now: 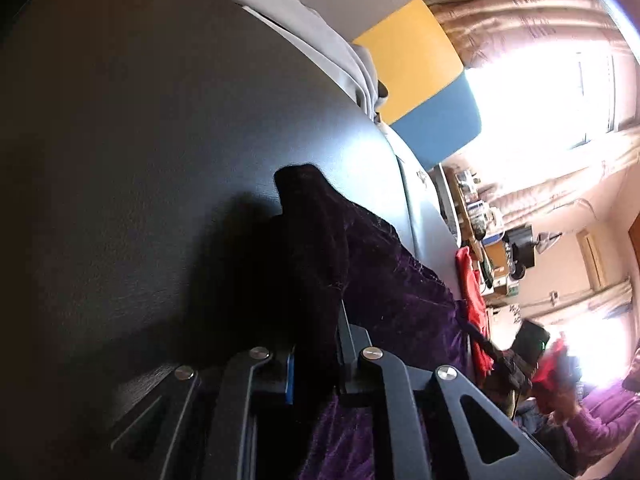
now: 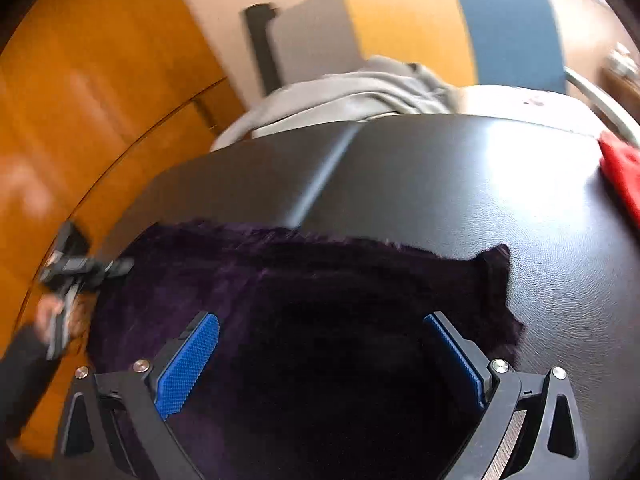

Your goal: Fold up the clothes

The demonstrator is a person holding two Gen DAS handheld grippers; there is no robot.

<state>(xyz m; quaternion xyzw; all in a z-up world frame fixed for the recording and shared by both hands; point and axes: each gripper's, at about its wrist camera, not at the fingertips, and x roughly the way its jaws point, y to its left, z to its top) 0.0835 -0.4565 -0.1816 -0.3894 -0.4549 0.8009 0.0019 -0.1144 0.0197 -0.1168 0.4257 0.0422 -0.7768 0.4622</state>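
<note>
Left gripper [image 1: 316, 360] pinching purple garment [image 2: 320, 312]; right gripper [image 2: 320, 356] spread above it, its view alone showing the garment's flat expanse.

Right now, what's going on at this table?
A person is folding a dark purple garment on a black table with two handheld grippers. The left gripper is shut on a raised fold of the garment. The right gripper is open, low over the flat part of the garment and holding nothing. Grey clothes lie at the table's far edge and a red cloth lies off to the side.
</note>
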